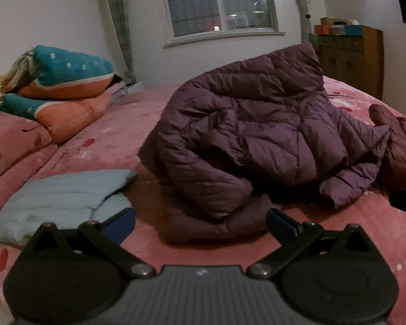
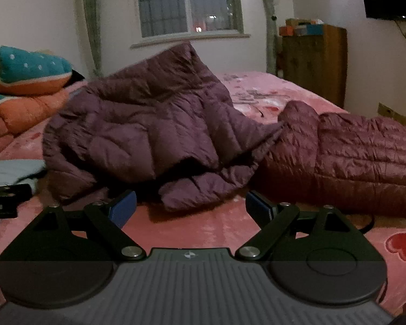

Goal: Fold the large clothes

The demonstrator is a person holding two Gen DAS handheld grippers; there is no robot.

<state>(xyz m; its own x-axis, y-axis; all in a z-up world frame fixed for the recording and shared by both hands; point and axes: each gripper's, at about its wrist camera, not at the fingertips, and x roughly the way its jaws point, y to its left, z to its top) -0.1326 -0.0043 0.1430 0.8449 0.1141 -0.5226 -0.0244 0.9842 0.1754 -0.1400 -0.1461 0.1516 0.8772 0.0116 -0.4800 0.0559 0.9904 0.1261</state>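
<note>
A: Nearest thing, left wrist view: left gripper (image 1: 200, 223), blue pads spread wide, nothing between them; released.

B: Right gripper (image 2: 190, 207) the same; jaws apart, empty, over bare pink bedspread (image 2: 192, 230).

A: Task item: purple puffer jacket (image 1: 257, 135), crumpled in a heap straight ahead of the left claw; its lower fold lies just beyond the gap between the fingers; not touching them as far as I can tell.

B: From the right claw it sits ahead and slightly left; a hem corner hangs near the left pad; back panel stands up in a peak.

A: Folded light blue garment (image 1: 65, 197) just beyond the left finger, flat on the bed.

B: Maroon puffer jacket (image 2: 352, 159) ahead-right of the right claw, laid out flat; its end touches the purple one.

A: Teal-and-orange quilts (image 1: 67, 86) stacked far left; window (image 1: 219, 2) on the wall behind; wooden cabinet (image 1: 349, 57) far right.
</note>
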